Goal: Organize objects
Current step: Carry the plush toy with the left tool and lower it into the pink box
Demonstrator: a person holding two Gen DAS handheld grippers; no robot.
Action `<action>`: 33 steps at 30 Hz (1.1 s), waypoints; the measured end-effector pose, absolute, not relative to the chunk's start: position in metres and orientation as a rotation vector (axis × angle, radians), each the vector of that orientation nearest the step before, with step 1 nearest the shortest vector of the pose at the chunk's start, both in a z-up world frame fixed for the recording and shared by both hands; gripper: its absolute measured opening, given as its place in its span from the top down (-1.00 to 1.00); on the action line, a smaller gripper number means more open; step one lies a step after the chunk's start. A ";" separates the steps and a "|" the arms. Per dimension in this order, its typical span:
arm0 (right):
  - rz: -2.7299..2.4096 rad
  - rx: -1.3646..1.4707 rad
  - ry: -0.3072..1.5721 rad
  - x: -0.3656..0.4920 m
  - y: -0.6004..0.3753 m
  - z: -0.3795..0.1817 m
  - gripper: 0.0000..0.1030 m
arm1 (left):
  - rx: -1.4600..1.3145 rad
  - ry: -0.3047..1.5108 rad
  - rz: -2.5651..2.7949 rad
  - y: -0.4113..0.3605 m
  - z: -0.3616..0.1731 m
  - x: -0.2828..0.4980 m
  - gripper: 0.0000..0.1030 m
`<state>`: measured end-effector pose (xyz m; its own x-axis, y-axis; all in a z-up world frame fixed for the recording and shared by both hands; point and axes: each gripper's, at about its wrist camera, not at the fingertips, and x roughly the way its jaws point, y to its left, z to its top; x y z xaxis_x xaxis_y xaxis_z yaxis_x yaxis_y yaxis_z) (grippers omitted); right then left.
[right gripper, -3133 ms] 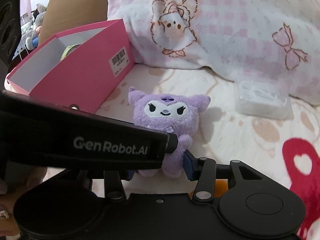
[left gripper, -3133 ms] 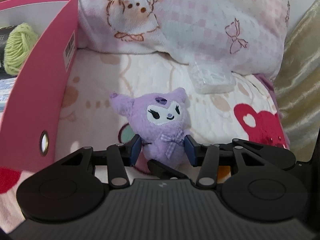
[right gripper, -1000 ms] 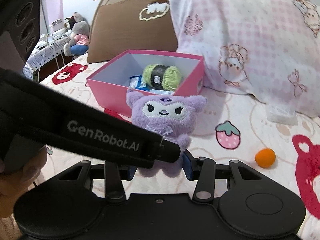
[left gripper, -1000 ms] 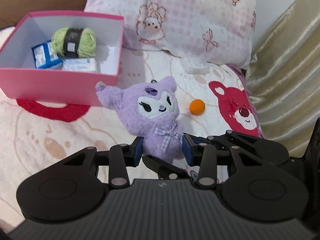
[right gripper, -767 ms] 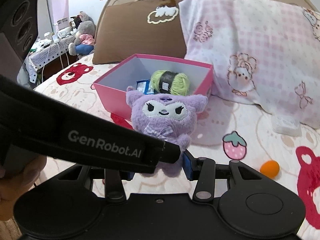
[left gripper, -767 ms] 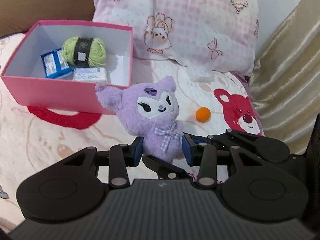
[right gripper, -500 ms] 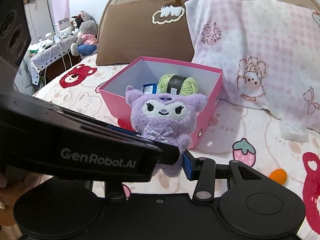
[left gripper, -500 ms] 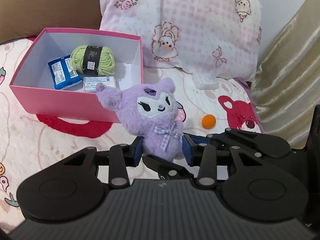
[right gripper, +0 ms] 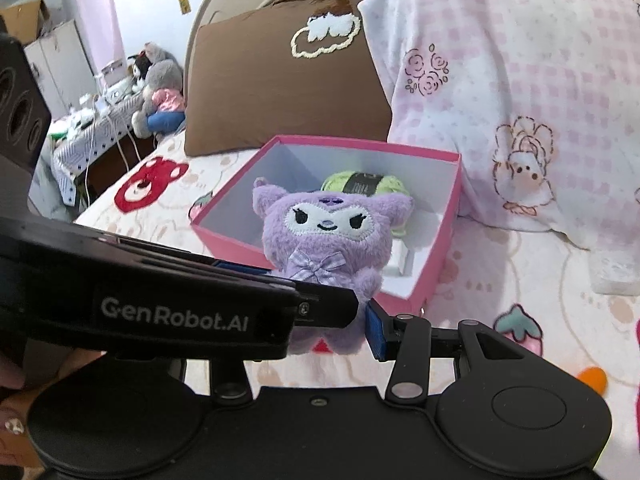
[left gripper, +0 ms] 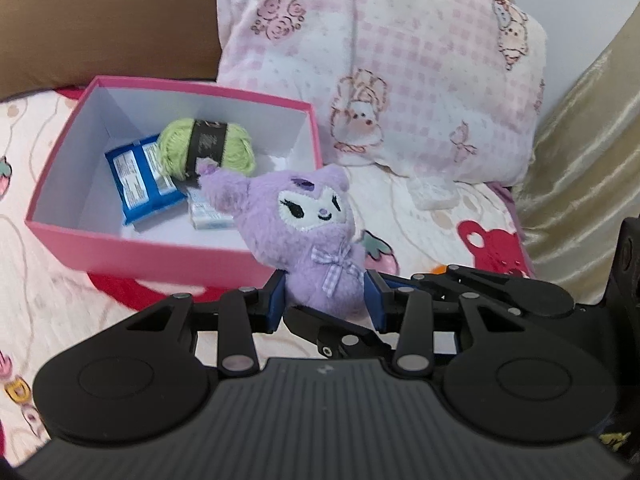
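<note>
Plush duty is shared by both tools at once: the purple Kuromi plush [left gripper: 310, 248] is pinched low on its body by the left gripper [left gripper: 325, 304], whose blue pads are pressed into the fur on either side, jaws part-way closed around it. The right gripper [right gripper: 332, 332] is clamped on the same toy from below; only its right blue pad [right gripper: 376, 332] is seen against the plush, the other side being hidden behind the left gripper's black body with the GenRobot.AI lettering, which crosses the right wrist view.

The plush is held upright and off the bedspread [left gripper: 420, 236], face toward both cameras, gingham bow at its neck. It is carried in front of the near right corner of the pink box [left gripper: 168, 256], and in the right wrist view it overlaps the box's open inside.

Inside the white-lined box a green yarn ball [left gripper: 208, 148] with a dark band is lying toward the back, a blue packet [left gripper: 140, 180] is just beside it on the left, and a small pale packet [left gripper: 210, 218] is partly hidden behind the plush's ear.

A pink checked pillow [left gripper: 400, 80] and a brown pillow [right gripper: 288, 76] are propped behind the box. An orange ball [right gripper: 594, 378] is seen on the bedspread near the right edge.
</note>
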<state>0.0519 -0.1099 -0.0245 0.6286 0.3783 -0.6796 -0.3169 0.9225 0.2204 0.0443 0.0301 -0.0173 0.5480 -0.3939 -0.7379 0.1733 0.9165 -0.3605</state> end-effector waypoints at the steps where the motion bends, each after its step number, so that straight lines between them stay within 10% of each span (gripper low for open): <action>1: 0.394 0.090 0.796 0.059 -0.108 -0.025 0.03 | -0.252 0.933 -0.338 0.032 -0.017 0.050 0.23; 33: 0.254 0.252 0.884 0.212 -0.124 -0.079 0.04 | -0.403 1.023 -0.358 0.050 -0.085 0.225 0.03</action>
